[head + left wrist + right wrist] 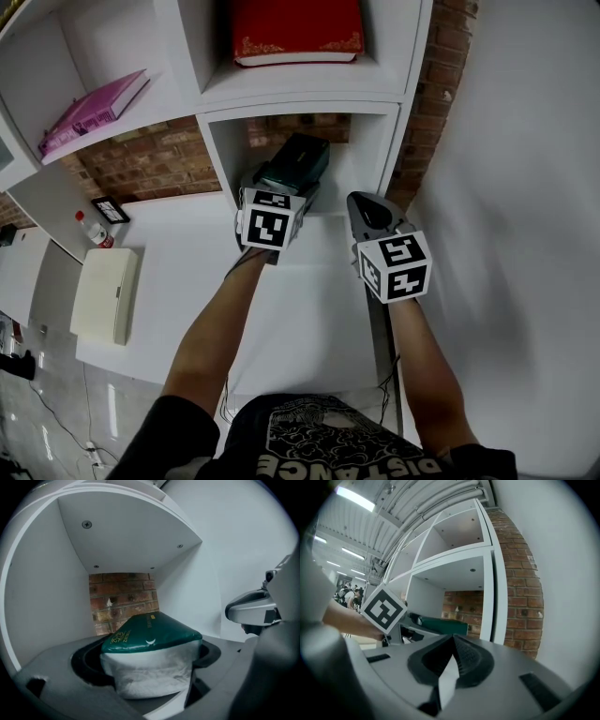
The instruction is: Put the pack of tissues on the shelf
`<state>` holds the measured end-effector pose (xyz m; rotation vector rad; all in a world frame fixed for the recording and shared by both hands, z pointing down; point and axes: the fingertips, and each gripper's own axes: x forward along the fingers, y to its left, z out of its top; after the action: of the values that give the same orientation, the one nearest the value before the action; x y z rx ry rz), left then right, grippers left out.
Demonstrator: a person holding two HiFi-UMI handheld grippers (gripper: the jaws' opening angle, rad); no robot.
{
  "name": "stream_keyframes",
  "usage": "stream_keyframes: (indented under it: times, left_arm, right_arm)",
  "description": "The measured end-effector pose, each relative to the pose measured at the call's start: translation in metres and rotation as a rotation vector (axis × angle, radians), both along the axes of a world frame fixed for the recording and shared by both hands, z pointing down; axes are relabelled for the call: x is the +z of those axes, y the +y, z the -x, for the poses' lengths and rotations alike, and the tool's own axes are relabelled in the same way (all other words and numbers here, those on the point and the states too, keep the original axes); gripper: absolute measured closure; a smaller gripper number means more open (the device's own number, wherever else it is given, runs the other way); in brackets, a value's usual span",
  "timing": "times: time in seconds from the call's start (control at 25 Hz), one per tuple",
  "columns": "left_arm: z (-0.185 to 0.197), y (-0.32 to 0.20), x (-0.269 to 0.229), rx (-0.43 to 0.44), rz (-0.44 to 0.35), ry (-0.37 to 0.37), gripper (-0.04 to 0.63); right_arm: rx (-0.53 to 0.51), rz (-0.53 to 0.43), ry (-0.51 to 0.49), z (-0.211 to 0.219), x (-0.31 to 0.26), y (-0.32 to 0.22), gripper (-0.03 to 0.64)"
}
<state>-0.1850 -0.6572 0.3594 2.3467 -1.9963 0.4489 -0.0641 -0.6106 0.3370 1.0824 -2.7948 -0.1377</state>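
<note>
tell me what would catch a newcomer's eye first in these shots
The dark green pack of tissues stands out first, clamped in the left gripper at the opening of the lower shelf compartment, which has a bare brick back. Above it, a bright red book lies in the next compartment up. The right gripper hangs to the right of the pack, fingers shut on nothing.

Head view: high, steeply down on counter (309, 319) and shelf (405, 131), mid-distance. Left gripper view: low, very near, straight into shelf cubby (131, 550) toward brick wall (123, 599). Right gripper view: farther back, beside, facing same cubby. All three share it.
</note>
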Motion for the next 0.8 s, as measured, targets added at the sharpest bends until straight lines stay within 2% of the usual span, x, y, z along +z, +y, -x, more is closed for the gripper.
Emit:
stream_keyframes:
  times: [0.24, 0.44, 0.8]
  left_arm:
    - [0.003, 0.001, 0.006, -0.018, 0.019, 0.036, 0.109]
    - [0.0, 0.006, 0.002, -0.019, 0.013, 0.096, 0.097]
    - [-0.003, 0.039, -0.003, -0.052, -0.008, 0.116, 0.106]
  right_arm:
    - [0.002, 0.001, -0.008, -0.004, -0.001, 0.002, 0.612]
    - [-0.002, 0.007, -0.009, -0.007, 0.0, 0.008, 0.612]
    - [-0.026, 0.015, -0.022, -0.014, -0.004, 0.026, 0.612]
